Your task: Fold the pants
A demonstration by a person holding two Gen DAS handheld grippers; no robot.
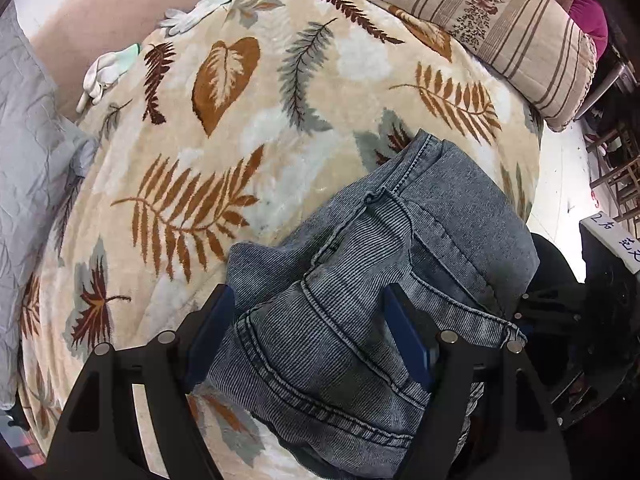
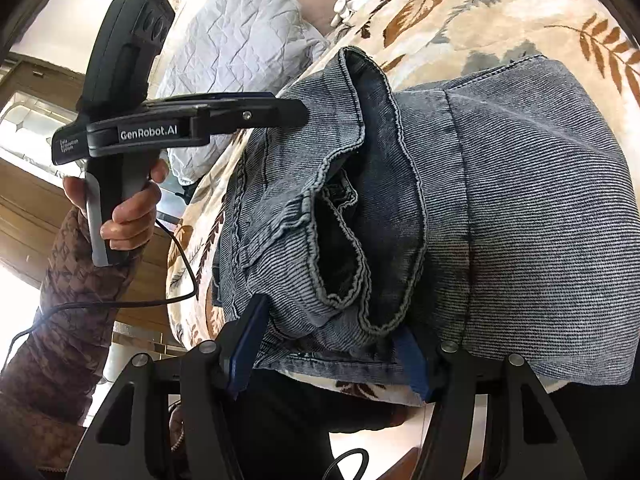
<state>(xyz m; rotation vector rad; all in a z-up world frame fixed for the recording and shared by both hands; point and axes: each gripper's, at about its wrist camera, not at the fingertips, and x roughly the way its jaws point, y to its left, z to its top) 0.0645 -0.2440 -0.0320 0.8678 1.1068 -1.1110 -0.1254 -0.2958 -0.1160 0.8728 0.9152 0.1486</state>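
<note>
Your left hand (image 2: 124, 208), in a brown patterned sleeve (image 2: 60, 320), grips the handle of the left gripper (image 1: 308, 336), which points steeply down over the folded grey denim pants (image 1: 400, 240). Its blue pads (image 1: 404, 332) stand apart on either side of a bunched fold, released, pressing on nothing. The pants lie in a thick stack at the near edge of a bed, on a cream blanket (image 1: 240, 152) printed with brown and grey leaves. A rumpled grey quilt (image 1: 24, 152) sits at the blanket's left, two pale gloves (image 1: 108, 72) near its far edge, and a striped, flowered cushion (image 1: 500, 20) at the right. Your right gripper (image 2: 328, 344) angles down at the pants' hem end, jaws parted, layered denim between its pads (image 2: 248, 340) but not pinched. Wooden furniture (image 2: 24, 208) shows behind the sleeve.
</note>
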